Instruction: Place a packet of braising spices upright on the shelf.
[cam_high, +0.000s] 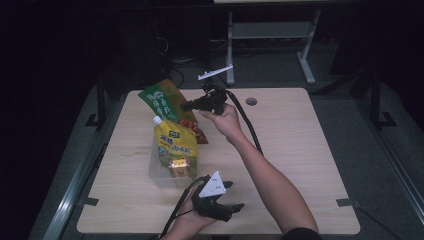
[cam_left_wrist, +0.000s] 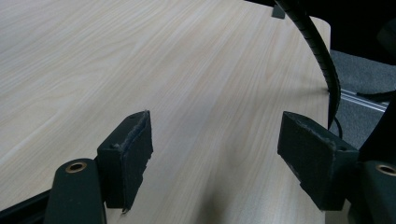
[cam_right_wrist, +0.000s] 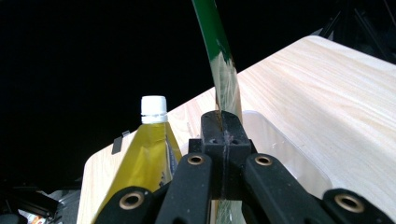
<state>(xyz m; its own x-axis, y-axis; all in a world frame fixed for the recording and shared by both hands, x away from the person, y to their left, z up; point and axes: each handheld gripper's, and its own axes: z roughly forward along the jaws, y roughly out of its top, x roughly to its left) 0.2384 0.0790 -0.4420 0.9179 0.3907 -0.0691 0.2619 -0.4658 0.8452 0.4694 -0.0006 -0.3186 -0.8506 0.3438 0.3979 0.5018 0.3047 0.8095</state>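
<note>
The flat green and orange snack bag (cam_high: 164, 99) is in the air above the far left part of the light wooden bench (cam_high: 290, 150), tilted, with its lower edge behind the yellow pouch. The right hand-held gripper (cam_high: 186, 106) is clenched on the bag's edge; in the right gripper view the two black jaws meet on the thin green foil (cam_right_wrist: 223, 70), and the top of the bag is cut off by the upper border there. The print on the bag is too small to read. Below it, a clear plastic box (cam_high: 159, 175) stands on the bench, and its walls are hard to make out because they are transparent. Inside this box the yellow pouch with a white screw cap (cam_high: 174, 145) stands upright, and a small brown packet (cam_high: 179, 169) sits in front of it, partly covered. The right hand (cam_high: 225, 120) and forearm reach across the bench from the bottom edge. The left hand-held gripper (cam_high: 239, 206) rests low near the front edge, well apart from the box, released, with the jaws wide and bare wood between them. The room around the bench is dark.
</note>
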